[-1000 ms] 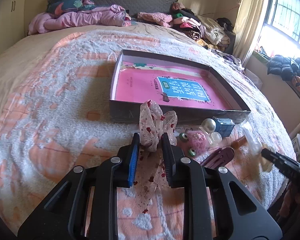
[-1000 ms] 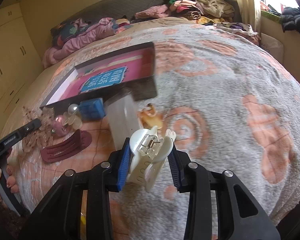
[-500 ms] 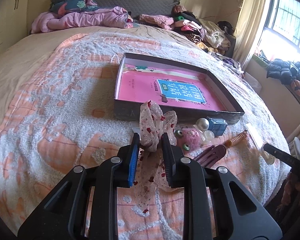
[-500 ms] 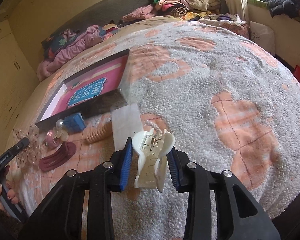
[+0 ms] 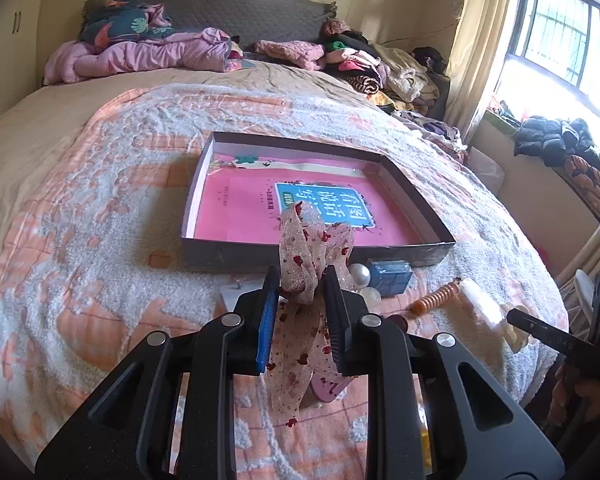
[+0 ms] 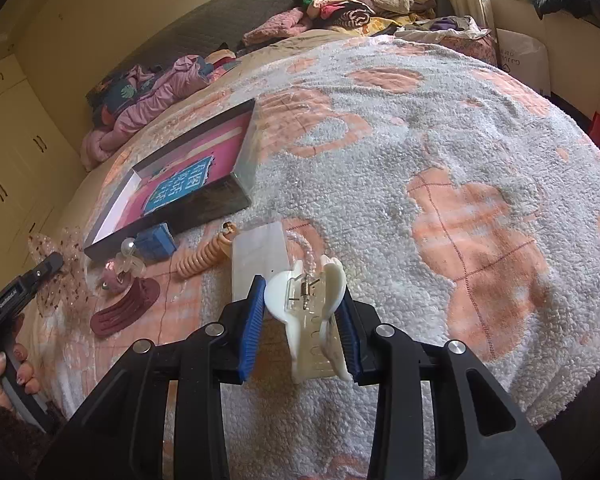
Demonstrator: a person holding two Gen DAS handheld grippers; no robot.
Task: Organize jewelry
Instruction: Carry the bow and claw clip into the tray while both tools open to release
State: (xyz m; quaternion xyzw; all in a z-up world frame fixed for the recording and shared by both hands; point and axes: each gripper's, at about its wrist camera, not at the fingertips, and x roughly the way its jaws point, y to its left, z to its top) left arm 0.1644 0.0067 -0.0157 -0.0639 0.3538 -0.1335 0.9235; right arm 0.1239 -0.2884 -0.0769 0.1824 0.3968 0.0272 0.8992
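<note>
Left wrist view: my left gripper (image 5: 300,280) is pinching a sheer ribbon bow (image 5: 312,248) dotted with small red hearts, its loops rising above the fingertips and its tails hanging down between the jaws. Straight ahead at twelve o'clock lies a shallow dark tray (image 5: 220,254) lined in pink with a blue label, resting on a fluffy orange-and-white blanket (image 5: 80,240) spread over the bed. Between my gripper and the tray's near wall, around one to two o'clock, sit a pearl bead (image 5: 359,275), a small blue box (image 5: 390,276) and an orange spiral hair tie (image 5: 434,299). In the right wrist view, my right gripper (image 6: 304,300) is pressed onto a white claw clip (image 6: 310,300), holding it by its two rounded wings with the metal spring facing up. A clear plastic packet (image 6: 258,252) lies just beyond it at twelve o'clock; a dark red comb-like clip (image 6: 126,308) sits at nine o'clock, and the tray is further off at about ten o'clock. I judge the bow to be very light, soft and floppy, so it should be held at the central knot; the tails may snag or drag. The claw clip looks rigid, smooth and light; squeezing its wings will likely spring the teeth open, and hard plastic can slip against the pads, so a steady, moderate hold seems best. Both pieces seem bound for the tray.
</note>
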